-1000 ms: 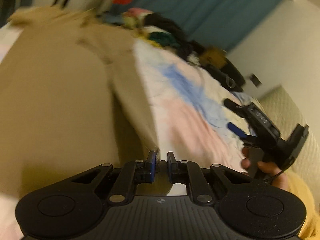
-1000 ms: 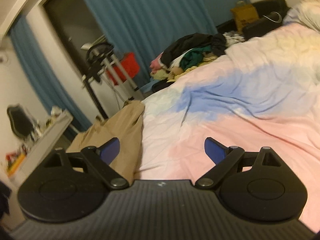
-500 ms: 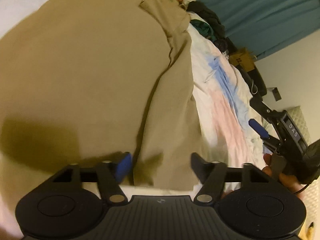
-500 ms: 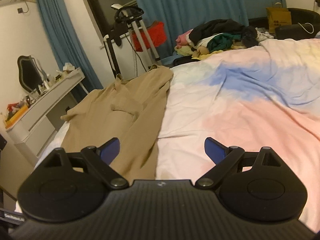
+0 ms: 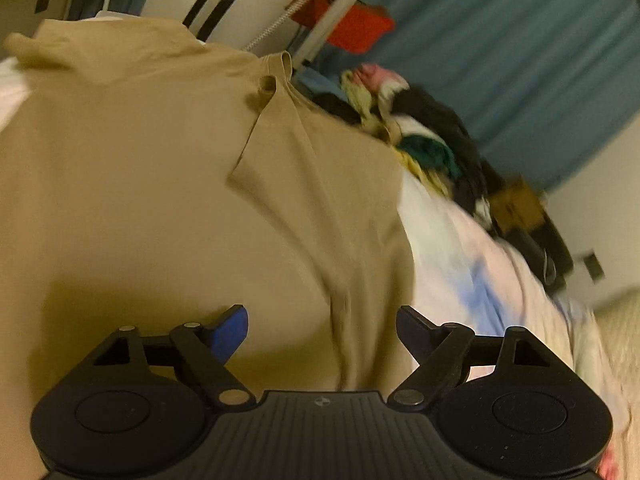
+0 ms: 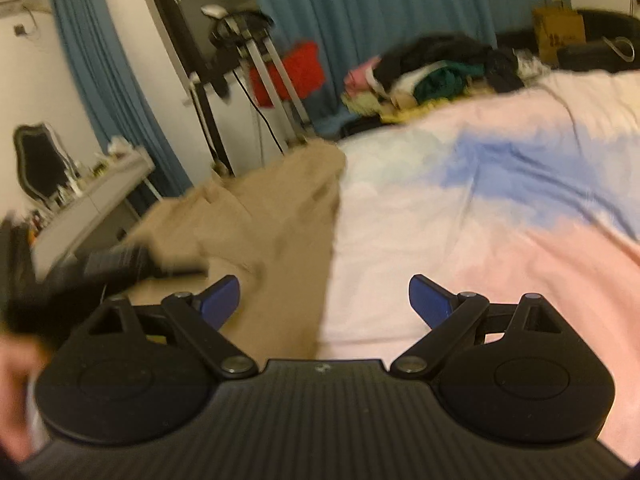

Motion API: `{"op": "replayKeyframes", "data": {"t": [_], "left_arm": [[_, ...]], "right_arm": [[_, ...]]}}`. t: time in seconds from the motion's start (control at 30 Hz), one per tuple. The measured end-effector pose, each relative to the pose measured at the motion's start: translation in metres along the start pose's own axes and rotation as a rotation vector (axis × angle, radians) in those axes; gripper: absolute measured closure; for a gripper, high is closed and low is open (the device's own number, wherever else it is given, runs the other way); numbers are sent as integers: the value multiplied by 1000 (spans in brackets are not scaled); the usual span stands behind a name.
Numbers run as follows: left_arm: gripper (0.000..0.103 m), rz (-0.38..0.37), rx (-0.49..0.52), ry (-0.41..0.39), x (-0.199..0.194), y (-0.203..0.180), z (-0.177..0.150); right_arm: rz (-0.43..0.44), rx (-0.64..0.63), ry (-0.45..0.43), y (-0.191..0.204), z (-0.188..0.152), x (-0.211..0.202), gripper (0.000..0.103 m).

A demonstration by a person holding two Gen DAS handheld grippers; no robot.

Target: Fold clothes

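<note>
On the bed (image 6: 480,240), tan garment (image 5: 160,200) lies spread, one side flap folded inward. Left gripper (image 5: 322,326) and right gripper (image 6: 324,294) both gape, holding nothing. Risk: loose flap slips or bunches if pinched single-layer.
</note>
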State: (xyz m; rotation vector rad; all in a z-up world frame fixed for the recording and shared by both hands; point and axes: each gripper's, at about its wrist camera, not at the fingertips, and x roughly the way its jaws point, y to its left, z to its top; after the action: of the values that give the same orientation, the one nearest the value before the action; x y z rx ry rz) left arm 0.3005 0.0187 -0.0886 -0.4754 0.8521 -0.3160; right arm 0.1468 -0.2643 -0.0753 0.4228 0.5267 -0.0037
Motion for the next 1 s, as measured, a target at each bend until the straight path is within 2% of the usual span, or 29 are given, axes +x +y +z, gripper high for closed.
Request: {"op": "replayKeyframes", "data": {"t": [0.03, 0.1, 0.17, 0.27, 0.3, 0.33, 0.4, 0.47, 0.53, 0.57, 0.6, 0.73, 0.8, 0.87, 1.0], "left_arm": [[21, 19, 6, -23, 15, 1, 8], [25, 107, 13, -89, 41, 2, 19], [32, 103, -13, -119, 53, 6, 31], [60, 131, 62, -125, 61, -3, 50], [87, 141, 87, -127, 64, -5, 56], [98, 153, 112, -127, 66, -8, 62], [98, 213, 156, -138, 65, -11, 74], [98, 333, 194, -212, 60, -17, 82], [96, 373, 209, -226, 66, -24, 87], [90, 372, 203, -215, 69, -26, 88], [75, 345, 176, -187, 68, -23, 86], [42, 261, 107, -116, 36, -8, 59], [40, 171, 97, -55, 4, 3, 31], [39, 112, 80, 5, -23, 10, 0], [37, 26, 51, 104, -80, 28, -75]], "right_arm": [[-1, 9, 14, -4, -1, 7, 10], [-4, 27, 41, -12, -3, 20, 10], [-5, 48, 64, -20, -6, 34, 10], [-4, 69, 81, -26, -7, 49, 10], [-5, 73, 84, -28, -7, 54, 10], [-6, 77, 87, -30, -7, 59, 10], [-7, 85, 93, -33, -7, 68, 10], [-8, 93, 100, -37, -7, 77, 10], [7, 126, 105, -42, -6, 78, 10], [9, 129, 100, -43, -6, 77, 10], [8, 128, 95, -43, -5, 75, 10], [15, 126, 73, -42, -3, 65, 10], [21, 121, 64, -41, -2, 59, 10], [31, 113, 59, -38, -1, 54, 10], [57, 72, 56, -29, -2, 42, 10]]}}
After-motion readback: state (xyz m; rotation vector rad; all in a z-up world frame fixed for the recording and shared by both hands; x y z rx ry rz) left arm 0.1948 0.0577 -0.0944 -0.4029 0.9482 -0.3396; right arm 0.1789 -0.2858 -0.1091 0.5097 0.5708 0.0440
